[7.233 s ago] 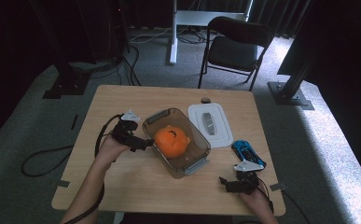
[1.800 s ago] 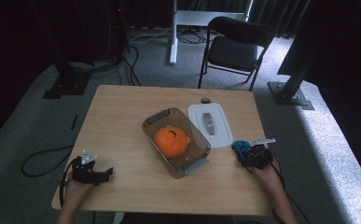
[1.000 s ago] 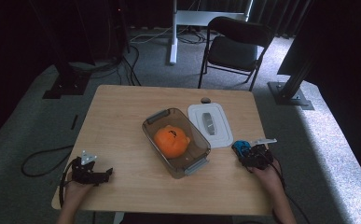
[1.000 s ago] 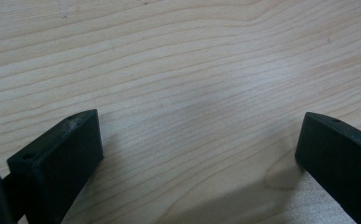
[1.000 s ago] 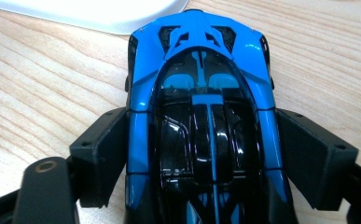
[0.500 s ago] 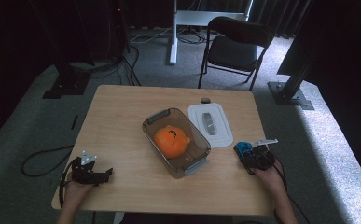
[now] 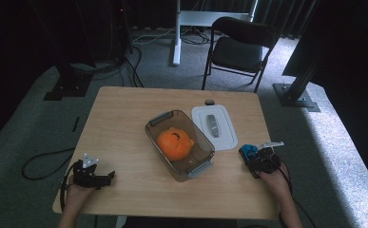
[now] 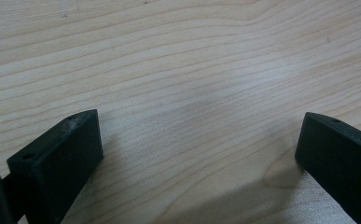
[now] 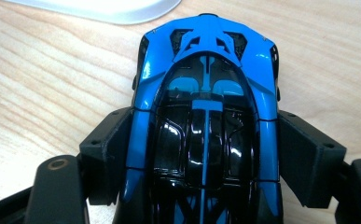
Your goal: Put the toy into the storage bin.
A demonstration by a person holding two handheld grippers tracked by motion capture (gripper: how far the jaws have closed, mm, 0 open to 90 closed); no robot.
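Note:
A blue and black toy car (image 9: pixel 206 93) lies on the wooden table (image 7: pixel 124 123) by the white lid's corner, at the right of the high view (image 7: pixel 247 150). My right gripper (image 9: pixel 206 140) reaches around it from behind; its jaws have just been closing, and both pads now press on the car's flanks. At the front left corner my left gripper (image 7: pixel 106 176) rests open on the table. In the left gripper view only bare wood lies between its fingers (image 8: pixel 61 154).
A clear plastic container (image 7: pixel 159 119) stands mid-table with an orange toy (image 7: pixel 174 142) inside. Its white lid (image 7: pixel 214 126) lies just right of it, and a small dark object (image 7: pixel 209 101) sits near the far edge. A black chair (image 7: pixel 238 47) stands behind the table.
The left gripper has left the container and come back to the front left corner. The right gripper has moved up to the blue car and closed around it.

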